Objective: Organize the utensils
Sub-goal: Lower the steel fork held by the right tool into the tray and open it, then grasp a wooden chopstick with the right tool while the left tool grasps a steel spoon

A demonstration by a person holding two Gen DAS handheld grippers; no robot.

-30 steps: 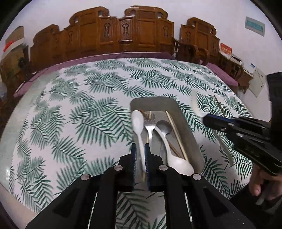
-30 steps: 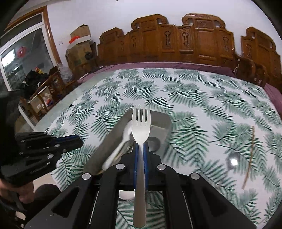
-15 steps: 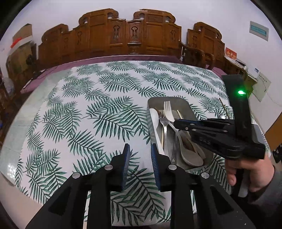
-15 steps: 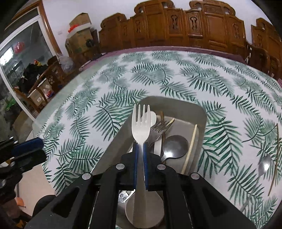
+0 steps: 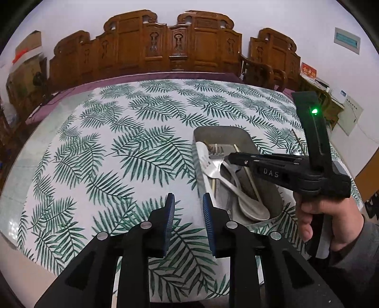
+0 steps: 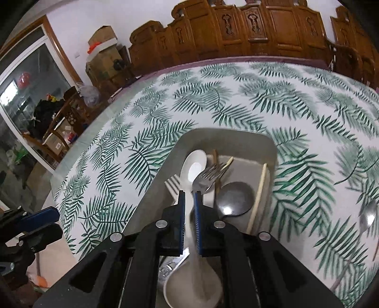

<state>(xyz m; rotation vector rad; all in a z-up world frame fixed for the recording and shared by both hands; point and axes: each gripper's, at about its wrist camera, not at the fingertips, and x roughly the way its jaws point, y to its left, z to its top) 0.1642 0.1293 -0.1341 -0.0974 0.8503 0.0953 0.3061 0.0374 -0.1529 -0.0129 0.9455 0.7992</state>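
Right gripper (image 6: 188,213) has just eased its jaws and the white fork (image 6: 174,186) now lies in the grey tray (image 6: 227,139), at eleven o'clock of its tips; left gripper (image 5: 188,220) open, empty; a steel spoon (image 6: 368,219) remains outside at three o'clock

**Carved wood and clutter around the bench**

A cloth printed with green fern leaves (image 5: 132,151) covers the bench, and a purple cover (image 5: 151,77) shows along its far edge. Beyond that edge stands a row of carved wooden chair backs (image 5: 170,45) against a pale wall (image 5: 296,21). A small framed sign (image 5: 347,40) hangs high on the wall past the far right corner, above a red card (image 5: 308,71). Off the left edge, stacked cardboard boxes (image 6: 104,56) sit beside a glass door (image 6: 26,94), with more chairs and dark bags (image 6: 47,111) near it.
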